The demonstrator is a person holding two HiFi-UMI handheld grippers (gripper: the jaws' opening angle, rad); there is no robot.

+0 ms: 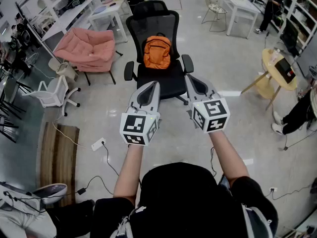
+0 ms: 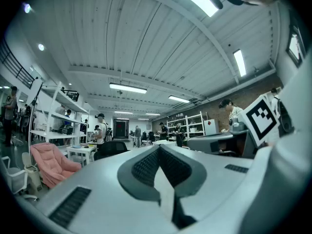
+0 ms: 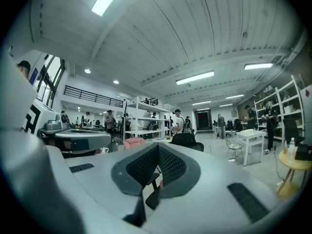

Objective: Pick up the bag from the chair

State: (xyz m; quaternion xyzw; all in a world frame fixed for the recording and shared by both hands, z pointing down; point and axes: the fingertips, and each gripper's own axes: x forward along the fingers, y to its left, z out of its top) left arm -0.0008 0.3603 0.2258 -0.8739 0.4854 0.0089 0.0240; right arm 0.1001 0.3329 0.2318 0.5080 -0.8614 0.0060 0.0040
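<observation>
Head view: left gripper (image 1: 155, 85) and right gripper (image 1: 188, 77) held out side by side at arm's length, near each other but apart, each tapering to a closed point with a marker cube (image 1: 139, 128) at its rear. The orange bag (image 1: 157, 52) sits upright on the seat of the black chair (image 1: 171, 81), leaning on the backrest, straight ahead of both grippers and just beyond their tips; neither touches it. The pink armchair (image 1: 86, 48) is ahead and well off to the left of the left gripper, and a white chair (image 1: 52, 90) is further left. The round table (image 1: 277, 66) is well off to the right of the right gripper. Left gripper view: the left gripper (image 2: 158, 150) has its jaws drawn together at the tip with nothing between them. The top of the chair (image 2: 111, 147) shows past the tip, slightly left, and the pink armchair (image 2: 48, 162) is low at left. The right gripper (image 2: 214, 143) lies alongside on the right. Right gripper view: the right gripper (image 3: 157, 147) is likewise closed tip to tip and empty. The chair (image 3: 187, 139) rises just beyond the tip, slightly right, and the pink armchair (image 3: 134, 142) is slightly left. A white table (image 3: 253, 135) and the round table (image 3: 295, 162) are off to the right, and the left gripper (image 3: 73, 138) is alongside on the left.
</observation>
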